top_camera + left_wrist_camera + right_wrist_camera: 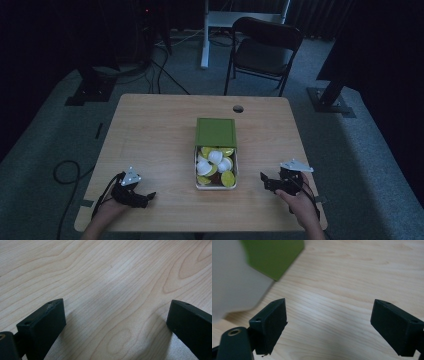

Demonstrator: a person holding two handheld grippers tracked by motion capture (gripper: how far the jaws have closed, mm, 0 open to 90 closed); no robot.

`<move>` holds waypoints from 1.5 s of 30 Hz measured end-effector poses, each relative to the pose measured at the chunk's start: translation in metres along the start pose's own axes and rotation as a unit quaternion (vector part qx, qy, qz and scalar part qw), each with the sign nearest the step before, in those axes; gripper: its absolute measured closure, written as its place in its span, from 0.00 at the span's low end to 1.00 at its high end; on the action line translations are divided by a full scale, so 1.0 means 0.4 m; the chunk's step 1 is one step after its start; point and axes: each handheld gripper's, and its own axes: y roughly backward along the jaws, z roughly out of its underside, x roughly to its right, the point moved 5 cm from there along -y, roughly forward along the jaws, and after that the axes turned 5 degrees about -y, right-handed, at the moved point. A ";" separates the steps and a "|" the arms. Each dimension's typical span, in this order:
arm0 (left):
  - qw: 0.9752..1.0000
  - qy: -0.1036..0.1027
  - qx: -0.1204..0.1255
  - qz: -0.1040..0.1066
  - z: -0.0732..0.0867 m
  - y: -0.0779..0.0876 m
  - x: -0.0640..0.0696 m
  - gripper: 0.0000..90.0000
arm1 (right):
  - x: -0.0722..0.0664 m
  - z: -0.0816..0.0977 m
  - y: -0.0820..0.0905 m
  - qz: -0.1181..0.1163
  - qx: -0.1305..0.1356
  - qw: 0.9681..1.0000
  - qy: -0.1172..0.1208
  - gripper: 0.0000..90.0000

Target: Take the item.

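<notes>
A white box (196, 172) with a green lid (215, 131) slid halfway back sits mid-table, holding several white and yellow-green round pieces (215, 165). My left gripper (150, 196) rests low at the front left of the table, open, with bare wood between its jaws (115, 325). Over at the front right, my right gripper (263, 179) is open too, pointing toward the box. In the right gripper view the white box wall (234, 287) and green lid (274, 255) lie at the upper left, beyond the gripper (329, 322).
The wooden table (150, 130) has a cable hole (238, 108) near its far edge. A black chair (265, 50) stands behind the table. Cables run over the floor at the left (65, 172).
</notes>
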 end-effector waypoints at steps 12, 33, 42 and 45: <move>1.000 0.000 0.000 0.000 0.000 0.000 0.000 0.02 | -0.086 -0.077 0.049 -0.052 0.029 0.998 0.020 0.15; 1.000 0.000 0.001 0.000 0.000 0.000 0.000 0.02 | -0.251 -0.161 0.064 -0.120 0.060 0.988 0.074 0.18; 1.000 0.000 0.001 0.000 0.000 0.000 0.000 0.03 | -0.309 -0.170 0.041 -0.134 0.058 0.986 0.079 0.30; 1.000 0.002 0.001 -0.001 0.000 0.000 0.001 0.03 | -0.323 -0.175 0.031 -0.129 0.061 0.987 0.079 0.32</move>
